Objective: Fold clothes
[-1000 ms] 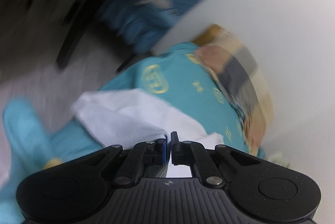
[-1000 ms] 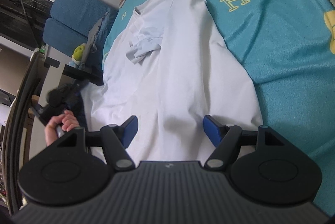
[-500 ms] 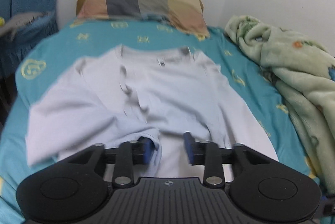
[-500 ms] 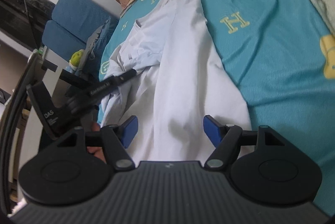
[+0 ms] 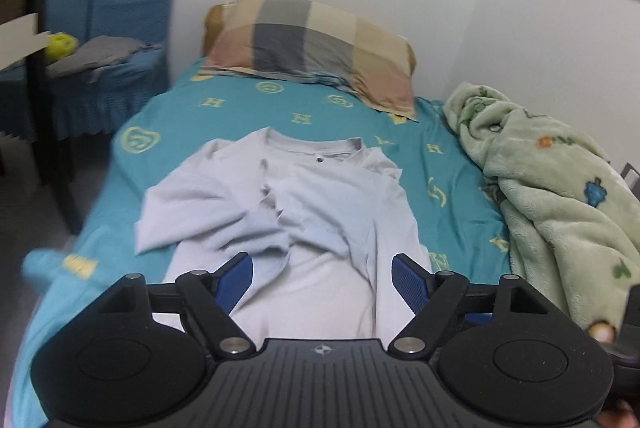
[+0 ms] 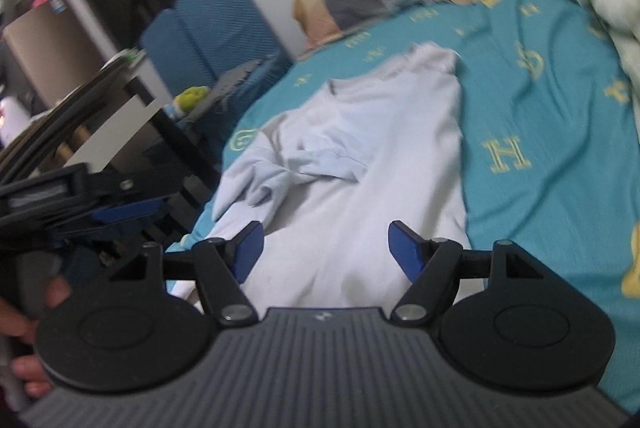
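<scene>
A pale white T-shirt (image 5: 304, 212) lies on the teal bed sheet (image 5: 188, 124), collar toward the pillow, its left sleeve folded in over the chest and rumpled. My left gripper (image 5: 322, 278) is open and empty, raised above the shirt's lower part. My right gripper (image 6: 326, 248) is open and empty, above the shirt's hem. The shirt also shows in the right wrist view (image 6: 360, 164), where the left gripper (image 6: 92, 204) appears at the left edge in a hand.
A checked pillow (image 5: 308, 44) lies at the bed's head by the white wall. A green fleece blanket (image 5: 552, 200) is heaped on the bed's right side. A blue chair (image 5: 100, 40) with grey cloth and a dark table (image 5: 28, 12) stand left of the bed.
My left gripper opened, let go of the white cloth and drew back and up. The sleeve now lies folded over the chest. The right gripper lifted and tilted, still open.
</scene>
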`<state>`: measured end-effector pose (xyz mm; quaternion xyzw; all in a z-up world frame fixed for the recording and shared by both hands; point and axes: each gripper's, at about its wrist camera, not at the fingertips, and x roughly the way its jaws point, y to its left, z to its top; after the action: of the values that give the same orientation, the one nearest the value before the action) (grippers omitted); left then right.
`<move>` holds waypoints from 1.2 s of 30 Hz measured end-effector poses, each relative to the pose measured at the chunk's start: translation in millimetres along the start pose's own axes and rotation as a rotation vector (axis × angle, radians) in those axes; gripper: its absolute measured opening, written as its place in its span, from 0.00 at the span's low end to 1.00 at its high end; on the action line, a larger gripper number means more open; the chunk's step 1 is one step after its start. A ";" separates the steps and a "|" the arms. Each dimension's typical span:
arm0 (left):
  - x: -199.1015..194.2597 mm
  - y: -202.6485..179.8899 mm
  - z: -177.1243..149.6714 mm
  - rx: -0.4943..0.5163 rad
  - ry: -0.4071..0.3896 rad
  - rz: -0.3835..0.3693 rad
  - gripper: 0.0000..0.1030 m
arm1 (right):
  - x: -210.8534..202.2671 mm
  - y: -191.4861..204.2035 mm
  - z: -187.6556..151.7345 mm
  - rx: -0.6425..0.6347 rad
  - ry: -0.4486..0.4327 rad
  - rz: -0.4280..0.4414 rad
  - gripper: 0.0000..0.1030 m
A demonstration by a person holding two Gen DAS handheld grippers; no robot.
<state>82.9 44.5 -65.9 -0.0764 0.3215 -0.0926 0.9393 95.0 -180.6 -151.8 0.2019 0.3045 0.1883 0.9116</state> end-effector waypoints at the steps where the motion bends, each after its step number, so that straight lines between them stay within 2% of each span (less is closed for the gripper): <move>1: -7.0 0.2 -0.1 -0.003 -0.006 0.005 0.76 | 0.9 3.0 -0.9 -0.018 0.002 0.005 0.70; 5: -20.7 10.2 9.4 -0.038 -0.045 -0.012 0.76 | 9.9 14.4 -0.8 -0.065 0.020 0.024 0.69; 10: -32.9 40.1 19.9 -0.087 -0.101 -0.051 0.76 | 44.9 43.9 15.5 -0.218 0.026 0.007 0.69; 15: -44.4 87.1 20.6 -0.176 -0.153 -0.061 0.76 | 120.6 88.2 28.5 -0.362 0.058 0.047 0.69; 19: -44.2 118.0 19.0 -0.262 -0.177 -0.083 0.76 | 191.7 127.5 29.1 -0.472 0.125 0.088 0.68; 22: -43.1 140.3 17.3 -0.336 -0.194 -0.122 0.76 | 237.4 150.7 26.5 -0.557 0.190 0.082 0.67; 24: -41.6 151.9 16.0 -0.389 -0.204 -0.171 0.77 | 258.4 156.8 22.5 -0.624 0.226 0.037 0.59; 25: -42.7 154.0 16.2 -0.393 -0.211 -0.167 0.77 | 268.2 159.4 20.3 -0.660 0.243 0.009 0.58; 26: -44.1 155.4 16.4 -0.394 -0.220 -0.159 0.77 | 272.4 159.3 20.3 -0.678 0.249 -0.003 0.52; 28: -48.6 154.5 17.3 -0.377 -0.239 -0.145 0.77 | 273.7 155.9 22.8 -0.694 0.250 -0.009 0.37; 29: -50.7 153.2 17.9 -0.368 -0.249 -0.142 0.77 | 272.7 154.2 26.5 -0.691 0.246 -0.013 0.21; 30: -52.0 152.4 18.1 -0.367 -0.252 -0.142 0.77 | 270.5 152.4 31.7 -0.682 0.239 -0.018 0.10; 33: -53.4 150.0 18.4 -0.371 -0.251 -0.143 0.77 | 259.4 144.5 54.5 -0.622 0.200 -0.016 0.08; 36: -53.8 146.4 18.6 -0.369 -0.254 -0.146 0.77 | 241.1 125.9 92.7 -0.514 0.122 -0.032 0.07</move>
<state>70.8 200.2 -49.4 -0.2809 0.2057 -0.0897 0.9331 305.1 15.1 -138.6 -0.0526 0.3040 0.2569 0.9159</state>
